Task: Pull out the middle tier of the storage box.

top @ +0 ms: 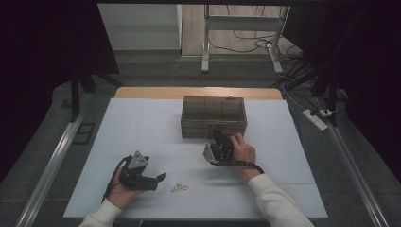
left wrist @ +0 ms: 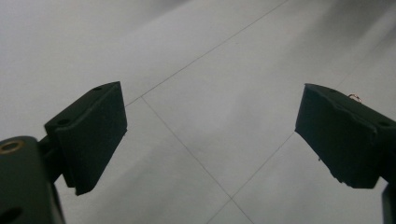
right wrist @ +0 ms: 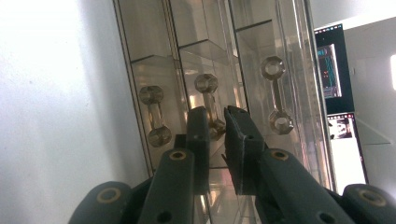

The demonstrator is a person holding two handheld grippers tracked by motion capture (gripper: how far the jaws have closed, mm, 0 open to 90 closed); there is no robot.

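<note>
A smoky transparent drawer box (top: 213, 116) stands at the far middle of the white table. My right gripper (top: 218, 140) is at its front face. In the right gripper view the box front (right wrist: 154, 56) shows three drawer handles, and my right gripper (right wrist: 217, 122) is shut on the middle handle (right wrist: 206, 85), with the handle's lower knob between the pads. My left gripper (top: 160, 181) lies low at the near left, open and holding nothing; in its own view the left gripper (left wrist: 210, 135) has its jaws spread wide over bare table. A small metal trinket (top: 179, 188) lies just right of it, and a bit of the trinket (left wrist: 354, 97) shows past one jaw.
The white table top (top: 142, 123) has a wooden strip (top: 142, 92) along its far edge. A power strip (top: 314, 119) and cables lie on the floor at the right, and a metal frame (top: 206, 47) stands beyond the table. A lit screen (right wrist: 329, 70) shows behind the box.
</note>
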